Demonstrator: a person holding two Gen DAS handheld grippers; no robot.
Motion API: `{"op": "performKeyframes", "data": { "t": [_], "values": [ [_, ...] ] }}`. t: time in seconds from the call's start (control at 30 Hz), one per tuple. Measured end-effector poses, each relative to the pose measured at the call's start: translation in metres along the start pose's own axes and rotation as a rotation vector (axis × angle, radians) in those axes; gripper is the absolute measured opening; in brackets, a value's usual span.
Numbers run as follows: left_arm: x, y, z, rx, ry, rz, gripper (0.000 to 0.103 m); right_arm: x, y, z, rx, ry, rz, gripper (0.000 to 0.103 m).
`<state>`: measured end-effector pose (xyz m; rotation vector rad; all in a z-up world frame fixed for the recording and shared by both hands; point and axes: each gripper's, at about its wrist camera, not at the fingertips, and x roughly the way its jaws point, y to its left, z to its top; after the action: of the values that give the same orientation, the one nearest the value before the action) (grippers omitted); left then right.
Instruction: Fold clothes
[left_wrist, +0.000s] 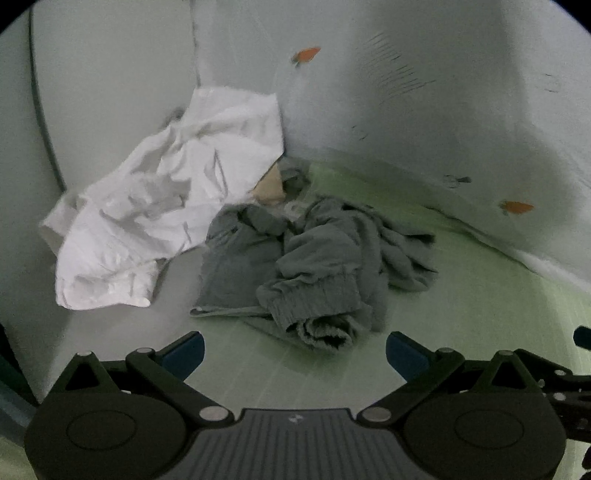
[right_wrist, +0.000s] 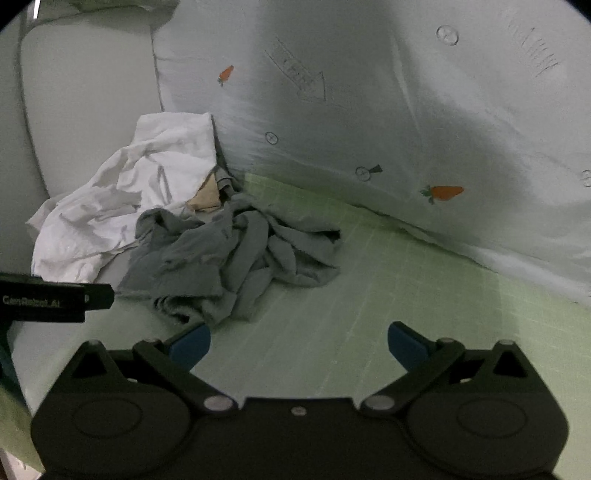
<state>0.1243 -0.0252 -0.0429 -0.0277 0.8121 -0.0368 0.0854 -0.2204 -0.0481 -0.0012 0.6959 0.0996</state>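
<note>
Left wrist view, pale green checked sheet (left_wrist: 461, 314), carrot-print quilt (left_wrist: 424, 122) behind, both jaws spread, gripping nothing.

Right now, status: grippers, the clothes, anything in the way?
Left gripper open, empty. Right gripper open, empty. Grey garment crumpled, unfolded, just ahead; white garment heaped in the corner, its edge overlapping the grey. Green mat ahead.

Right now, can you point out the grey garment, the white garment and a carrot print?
grey garment (left_wrist: 317, 258): left wrist view, on its crumpled middle.
white garment (right_wrist: 122, 206): right wrist view, on its wrinkled centre.
carrot print (right_wrist: 445, 192): right wrist view, on the orange body, on the pale fabric behind.
</note>
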Motion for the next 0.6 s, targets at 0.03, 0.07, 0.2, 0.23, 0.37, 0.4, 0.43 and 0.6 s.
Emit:
{"op": "performKeyframes", "data": {
  "t": [0.03, 0.07, 0.2, 0.23, 0.37, 0.4, 0.43, 0.6],
  "values": [
    [0.010, 0.002, 0.004, -0.004, 0.016, -0.003, 0.103, 0.010, -0.001, 0.005, 0.003, 0.008, 0.005, 0.103],
    [0.022, 0.004, 0.009, -0.001, 0.035, -0.001, 0.103, 0.021, -0.002, 0.010, 0.007, 0.017, 0.010, 0.103],
    [0.074, 0.011, 0.026, 0.014, 0.109, 0.025, 0.103, 0.070, 0.001, 0.030, 0.027, 0.055, 0.022, 0.103],
    [0.087, 0.015, 0.029, 0.010, 0.129, 0.036, 0.103, 0.082, 0.004, 0.034, 0.027, 0.060, 0.019, 0.103],
    [0.133, 0.032, 0.036, -0.023, 0.209, 0.077, 0.103, 0.136, 0.025, 0.055, 0.029, 0.075, 0.049, 0.103],
    [0.142, 0.037, 0.036, -0.039, 0.227, 0.079, 0.102, 0.149, 0.031, 0.061, 0.039, 0.074, 0.071, 0.103],
    [0.151, 0.043, 0.037, -0.055, 0.245, 0.076, 0.102, 0.161, 0.038, 0.067, 0.047, 0.074, 0.095, 0.103],
    [0.179, 0.064, 0.038, -0.093, 0.290, 0.088, 0.102, 0.212, 0.075, 0.089, 0.066, 0.102, 0.209, 0.085]
  ]
}}
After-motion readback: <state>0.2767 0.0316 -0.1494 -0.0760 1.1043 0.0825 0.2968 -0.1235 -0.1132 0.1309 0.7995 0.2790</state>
